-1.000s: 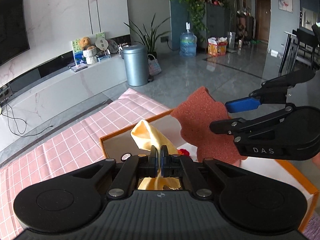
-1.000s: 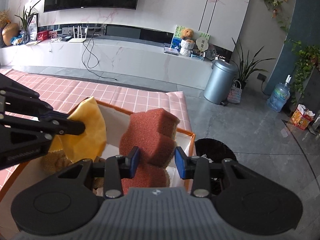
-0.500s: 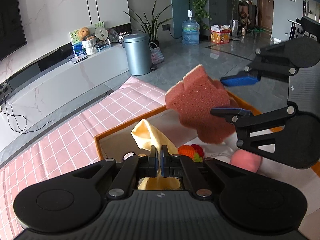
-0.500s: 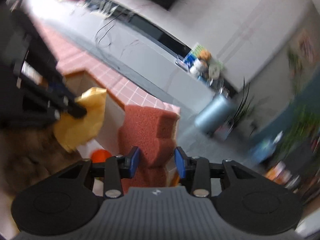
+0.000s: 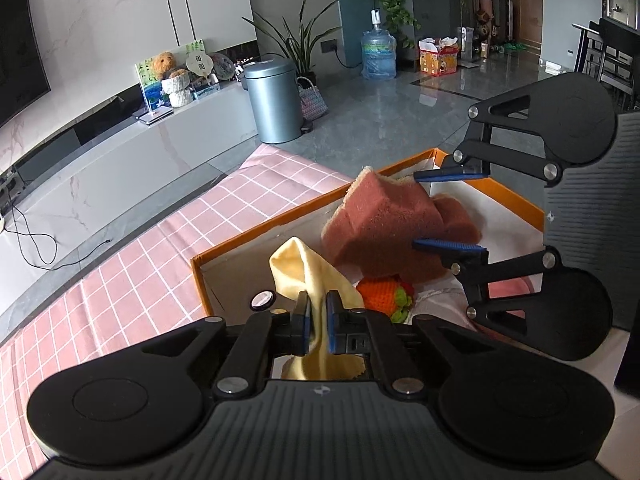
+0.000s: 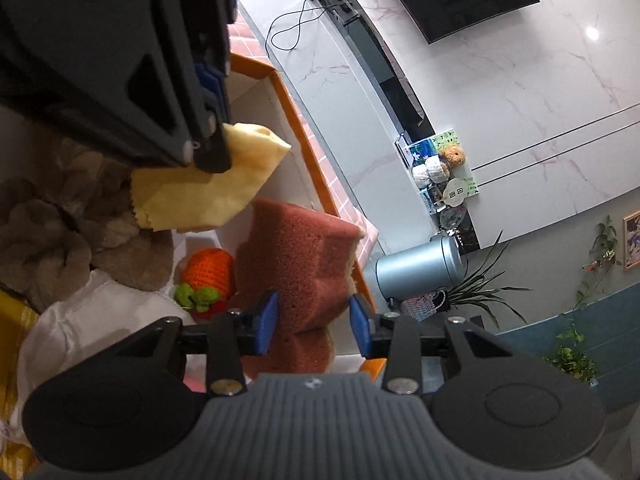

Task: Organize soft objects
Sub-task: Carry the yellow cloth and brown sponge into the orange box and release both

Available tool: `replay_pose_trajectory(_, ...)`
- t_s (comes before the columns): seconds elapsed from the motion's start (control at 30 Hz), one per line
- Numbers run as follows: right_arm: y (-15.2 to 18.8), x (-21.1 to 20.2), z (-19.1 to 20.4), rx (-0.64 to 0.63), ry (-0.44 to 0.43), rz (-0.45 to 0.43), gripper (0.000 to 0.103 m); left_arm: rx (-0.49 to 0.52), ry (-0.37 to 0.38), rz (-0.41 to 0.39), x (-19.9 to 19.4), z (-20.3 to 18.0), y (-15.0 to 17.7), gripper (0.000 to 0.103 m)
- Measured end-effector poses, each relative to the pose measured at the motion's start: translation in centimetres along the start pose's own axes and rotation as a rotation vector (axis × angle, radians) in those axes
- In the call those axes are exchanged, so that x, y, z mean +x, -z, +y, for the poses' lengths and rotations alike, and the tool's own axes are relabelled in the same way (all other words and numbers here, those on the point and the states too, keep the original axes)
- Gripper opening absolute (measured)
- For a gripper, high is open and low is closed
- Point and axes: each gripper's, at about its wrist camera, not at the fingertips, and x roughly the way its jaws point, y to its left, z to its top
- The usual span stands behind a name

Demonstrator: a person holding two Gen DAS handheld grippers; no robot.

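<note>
One orange-rimmed box (image 5: pixel 288 221), left gripper (image 5: pixel 315 316) loosening around one yellow cloth (image 5: pixel 304 272), right gripper (image 6: pixel 314 322) clamping one red sponge (image 6: pixel 296 264), one knitted strawberry (image 6: pixel 210 272) inside

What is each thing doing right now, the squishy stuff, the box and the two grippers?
Left gripper: closed on the yellow cloth, its jaws have just been opening a little.
Yellow cloth: folded, pinched between those jaws, hanging over the box.
Right gripper: closed on the red sponge.
Red sponge: held up over the box, tilted.
Orange box: open.
Knitted orange toy: lying in the box.
Brown plush: lying in the box.
</note>
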Motion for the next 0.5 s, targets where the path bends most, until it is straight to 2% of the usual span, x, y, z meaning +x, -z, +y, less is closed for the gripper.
replay_pose_trajectory(0.03,0.0,0.0,-0.2,0.008,-0.005,-0.001,0.041,0.002,0.001,-0.004,-0.1,0.0,0.0,0.012)
replay_pose_trajectory(0.1,-0.1,-0.2,-0.7,0.026,-0.015,-0.001,0.051,0.003,-0.003,-0.017,-0.3,0.0,0.1,0.018)
replay_pose_trajectory(0.13,0.0,-0.4,-0.7,0.030,-0.014,0.000,0.052,0.001,-0.005,-0.023,-0.5,0.0,0.1,0.023)
replay_pose_trajectory(0.23,0.0,-1.0,-1.2,0.034,-0.009,-0.010,0.063,-0.009,-0.003,-0.037,-1.0,0.2,0.1,0.029)
replay_pose_trajectory(0.5,0.1,-3.0,-2.0,0.090,-0.015,-0.026,0.065,-0.035,-0.012,-0.067,-3.2,0.3,0.4,0.037)
